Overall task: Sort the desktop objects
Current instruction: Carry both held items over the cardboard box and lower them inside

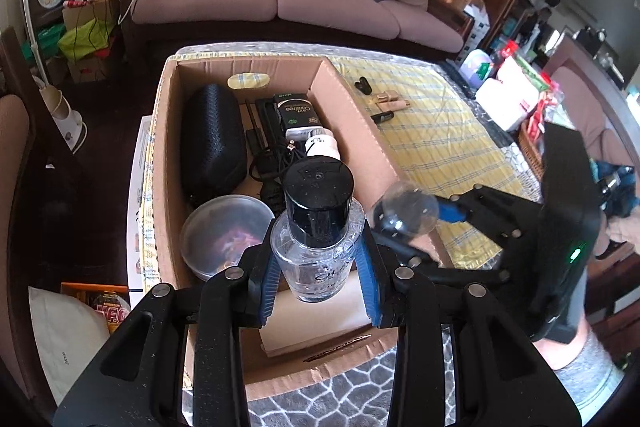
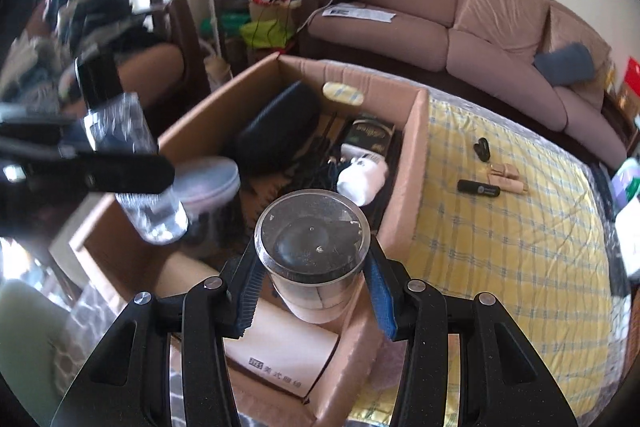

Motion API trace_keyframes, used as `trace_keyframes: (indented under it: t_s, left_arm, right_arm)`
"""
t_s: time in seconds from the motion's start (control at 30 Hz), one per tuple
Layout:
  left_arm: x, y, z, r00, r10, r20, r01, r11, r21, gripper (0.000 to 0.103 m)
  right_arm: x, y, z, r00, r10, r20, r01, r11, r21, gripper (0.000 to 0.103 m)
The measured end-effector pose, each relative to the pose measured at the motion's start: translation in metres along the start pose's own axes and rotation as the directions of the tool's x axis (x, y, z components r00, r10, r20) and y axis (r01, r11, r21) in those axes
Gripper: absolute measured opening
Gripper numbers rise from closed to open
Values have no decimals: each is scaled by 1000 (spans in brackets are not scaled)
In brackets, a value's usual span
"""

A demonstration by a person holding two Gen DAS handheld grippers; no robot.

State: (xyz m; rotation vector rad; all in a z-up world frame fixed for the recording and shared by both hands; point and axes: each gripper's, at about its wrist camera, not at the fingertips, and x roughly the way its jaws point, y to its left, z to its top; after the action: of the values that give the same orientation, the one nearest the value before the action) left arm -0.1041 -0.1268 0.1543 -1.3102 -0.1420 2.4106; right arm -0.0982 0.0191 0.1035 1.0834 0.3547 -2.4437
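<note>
Two grippers (image 1: 318, 271) (image 2: 314, 287) clamped on bottle (image 1: 318, 227) and jar (image 2: 314, 247), above box (image 1: 352, 115) rim at 6 o'clock.

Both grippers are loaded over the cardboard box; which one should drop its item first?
Probably left. The left gripper holds its clear black-capped bottle over the open cardboard box; the right gripper holds its clear round container near the box's right wall.

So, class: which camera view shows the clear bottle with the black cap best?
The left wrist view: the clear bottle with the black cap sits sharp and central between the left gripper pads. The right wrist view shows it blurred at the left edge.
</note>
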Motion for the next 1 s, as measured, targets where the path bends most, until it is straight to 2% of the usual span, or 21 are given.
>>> trace_keyframes:
  t_s: [0.17,0.4,0.5,0.73,0.93,0.97,1.0]
  left_arm:
    - [4,7,-2,1000,-15,-3,15,1000,-10,32]
    - [2,17,-2,1000,-21,4,21,1000,-21,32]
    - [3,18,-1,1000,-24,2,24,1000,-21,32]
    - [3,18,-2,999,-36,6,36,999,-26,32]
    - [4,15,-3,999,-39,1,39,999,-20,32]
    - [4,14,-3,999,-40,0,40,999,-20,32]
    - [5,13,-3,999,-41,-1,41,999,-20,32]
  right_arm:
    - [18,18,-7,998,-44,-37,40,994,-98,48]
    - [28,17,-13,996,-60,-64,52,991,-123,50]
    - [16,9,-9,998,-42,-45,37,995,-91,51]
    - [-29,-32,13,996,51,75,-58,993,99,53]
    - [-41,-24,21,993,68,100,-75,995,70,52]
    - [-39,-22,20,993,70,98,-77,995,66,51]
    - [-37,-19,19,993,76,93,-81,995,58,45]
